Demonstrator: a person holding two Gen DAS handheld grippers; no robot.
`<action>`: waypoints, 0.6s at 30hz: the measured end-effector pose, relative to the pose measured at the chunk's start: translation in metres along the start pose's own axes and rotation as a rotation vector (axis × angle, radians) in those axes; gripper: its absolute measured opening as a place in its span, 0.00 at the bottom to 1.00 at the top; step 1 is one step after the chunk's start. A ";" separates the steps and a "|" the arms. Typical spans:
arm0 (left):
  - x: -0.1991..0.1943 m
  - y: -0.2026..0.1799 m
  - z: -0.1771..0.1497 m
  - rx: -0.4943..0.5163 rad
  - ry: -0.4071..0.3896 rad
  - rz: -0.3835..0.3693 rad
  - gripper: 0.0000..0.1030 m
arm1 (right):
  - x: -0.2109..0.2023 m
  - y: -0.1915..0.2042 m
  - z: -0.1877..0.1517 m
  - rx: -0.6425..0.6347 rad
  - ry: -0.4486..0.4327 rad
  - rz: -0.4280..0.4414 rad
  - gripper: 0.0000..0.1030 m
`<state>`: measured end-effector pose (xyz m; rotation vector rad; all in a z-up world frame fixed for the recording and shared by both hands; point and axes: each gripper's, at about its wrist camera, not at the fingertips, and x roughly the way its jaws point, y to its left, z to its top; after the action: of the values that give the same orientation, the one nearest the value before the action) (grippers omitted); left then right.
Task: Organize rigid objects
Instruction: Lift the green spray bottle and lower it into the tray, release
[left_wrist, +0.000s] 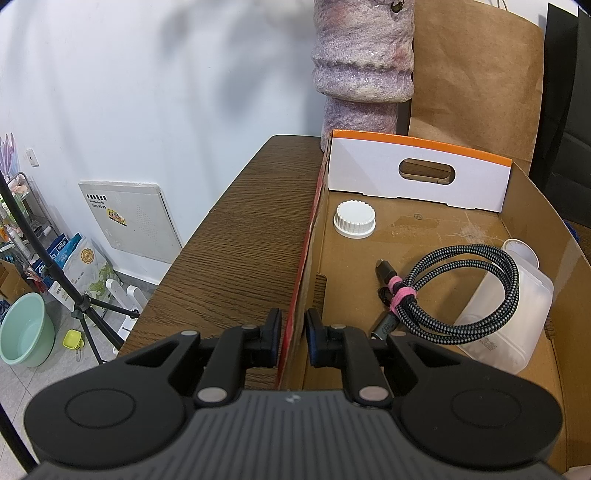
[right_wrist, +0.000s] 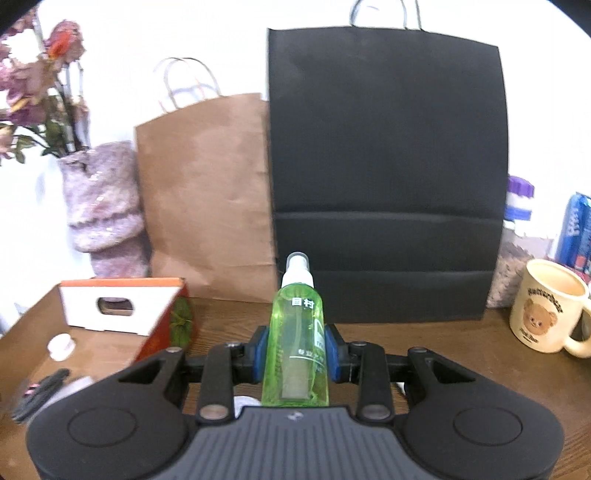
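My left gripper (left_wrist: 294, 334) is shut on the left wall of the cardboard box (left_wrist: 295, 295), one finger outside, one inside. Inside the box lie a white cap (left_wrist: 354, 218), a coiled braided cable (left_wrist: 461, 291) with a pink tie, and a clear plastic container (left_wrist: 517, 314). My right gripper (right_wrist: 295, 354) is shut on a green spray bottle (right_wrist: 297, 332) with a white nozzle, held above the wooden table. The box also shows at the left in the right wrist view (right_wrist: 92, 332).
A fuzzy purple vase (left_wrist: 362, 66), a brown paper bag (right_wrist: 207, 192) and a black paper bag (right_wrist: 388, 166) stand at the table's back. A cream bear mug (right_wrist: 546, 306) stands at right. The table's left edge (left_wrist: 207, 229) drops to the floor with a tripod and a basin.
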<state>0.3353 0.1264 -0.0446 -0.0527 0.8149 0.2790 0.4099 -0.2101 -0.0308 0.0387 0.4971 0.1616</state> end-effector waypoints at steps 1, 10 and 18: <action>0.000 0.000 0.000 0.000 0.000 0.000 0.14 | -0.003 0.004 0.001 -0.007 -0.006 0.012 0.30; 0.000 0.000 0.000 0.000 0.000 0.000 0.14 | -0.025 0.039 0.008 -0.059 -0.048 0.110 0.30; 0.000 0.000 0.000 0.000 0.000 0.000 0.14 | -0.038 0.075 0.007 -0.111 -0.048 0.203 0.30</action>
<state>0.3351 0.1264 -0.0446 -0.0523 0.8149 0.2789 0.3691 -0.1419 -0.0010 -0.0158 0.4354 0.3860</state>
